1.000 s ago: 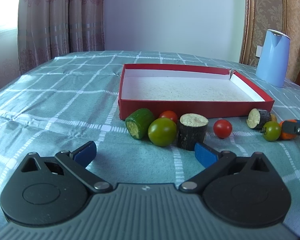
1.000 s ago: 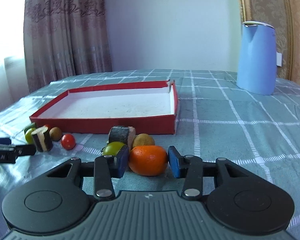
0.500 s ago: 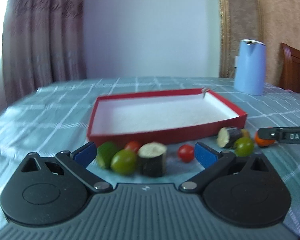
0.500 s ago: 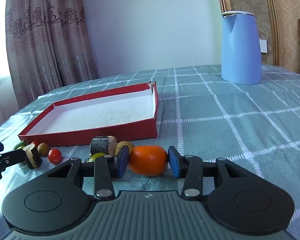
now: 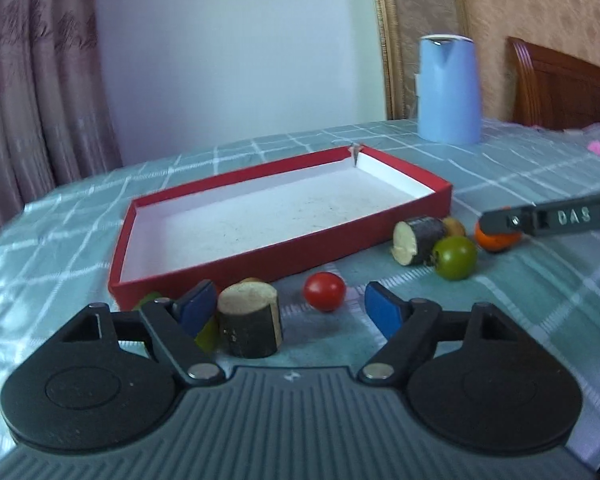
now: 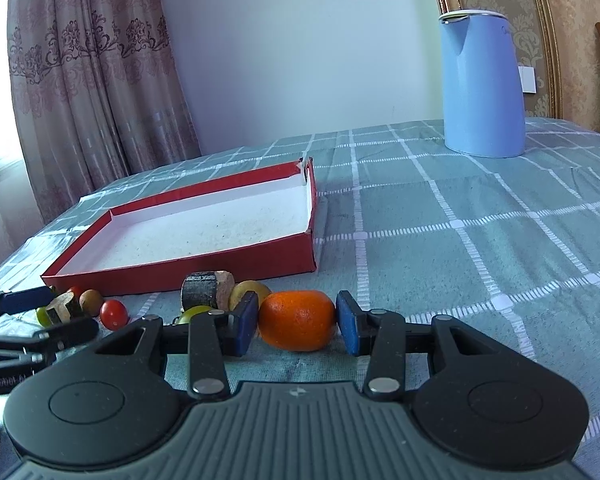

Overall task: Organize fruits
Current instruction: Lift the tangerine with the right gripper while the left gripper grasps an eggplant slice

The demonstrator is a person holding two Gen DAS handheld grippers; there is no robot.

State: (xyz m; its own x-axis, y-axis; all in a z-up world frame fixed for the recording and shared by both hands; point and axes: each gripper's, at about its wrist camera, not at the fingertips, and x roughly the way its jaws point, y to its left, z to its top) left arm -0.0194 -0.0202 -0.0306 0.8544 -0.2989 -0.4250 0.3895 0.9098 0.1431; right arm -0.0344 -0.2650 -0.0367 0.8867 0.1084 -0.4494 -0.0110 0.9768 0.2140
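A red box (image 5: 260, 258) with a white floor lies open on the table; it also shows in the right wrist view (image 6: 180, 274). My left gripper (image 5: 290, 306) is open, low over a dark eggplant chunk (image 5: 250, 326) and a red cherry tomato (image 5: 324, 291) between its fingers. My right gripper (image 6: 296, 322) is open around an orange (image 6: 297, 320), its pads just apart from it. A second eggplant chunk (image 5: 418, 240) and a green tomato (image 5: 455, 257) lie to the right.
A blue kettle (image 6: 482, 84) stands at the table's back right. A wooden chair (image 5: 564, 88) is behind the table. Curtains hang at the left. More small fruit (image 6: 90, 302) lies in front of the box. The tablecloth (image 6: 480, 240) is checked.
My left gripper has moved forward and lower, swinging right, so the eggplant chunk and cherry tomato now sit between its fingers. My right gripper stays around the orange.
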